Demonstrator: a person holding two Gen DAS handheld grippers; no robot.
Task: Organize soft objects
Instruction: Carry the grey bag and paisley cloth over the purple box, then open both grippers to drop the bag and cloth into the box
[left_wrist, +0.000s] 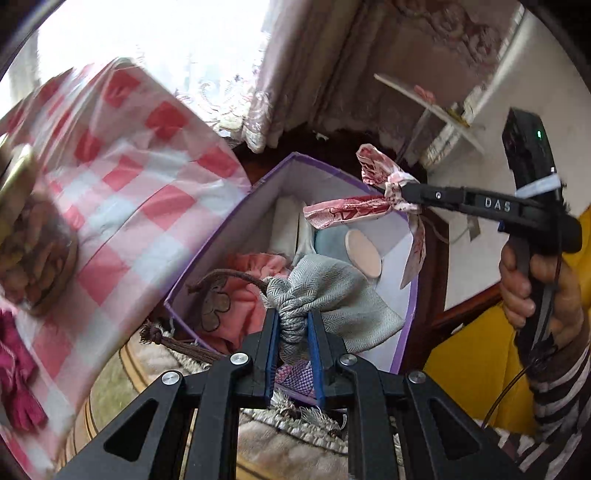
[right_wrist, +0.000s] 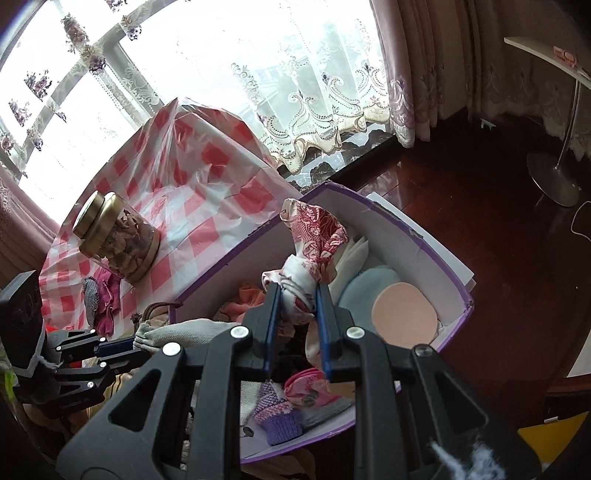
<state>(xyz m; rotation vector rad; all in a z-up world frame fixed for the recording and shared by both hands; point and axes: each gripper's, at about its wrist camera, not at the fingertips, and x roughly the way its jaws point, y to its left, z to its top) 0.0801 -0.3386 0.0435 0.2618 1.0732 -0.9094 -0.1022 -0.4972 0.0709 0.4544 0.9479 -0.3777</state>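
Checked pink-and-white cloth is draping the counter beside the window, taking up most of the scene; a gold-lidded jar is standing on it, and a magenta rag is lying near the jar's base. Purple-edged box is sitting open just beside the counter, evidently serving as the bin for the soft things: it is already holding folded white cloth, a pale blue pad, a round peach sponge, pink fabric and a knitted purple piece. Both hands are hovering over it, probably so each load can drop straight in. Left claw is pinching the gathered neck of a grey herringbone drawstring pouch, jaws narrow, the bag's body sagging into the box, its brown cord trailing over the rim. Right claw is clamping the knot of a red-and-white patterned scarf, jaws narrow, loose ends sticking up above the box interior.
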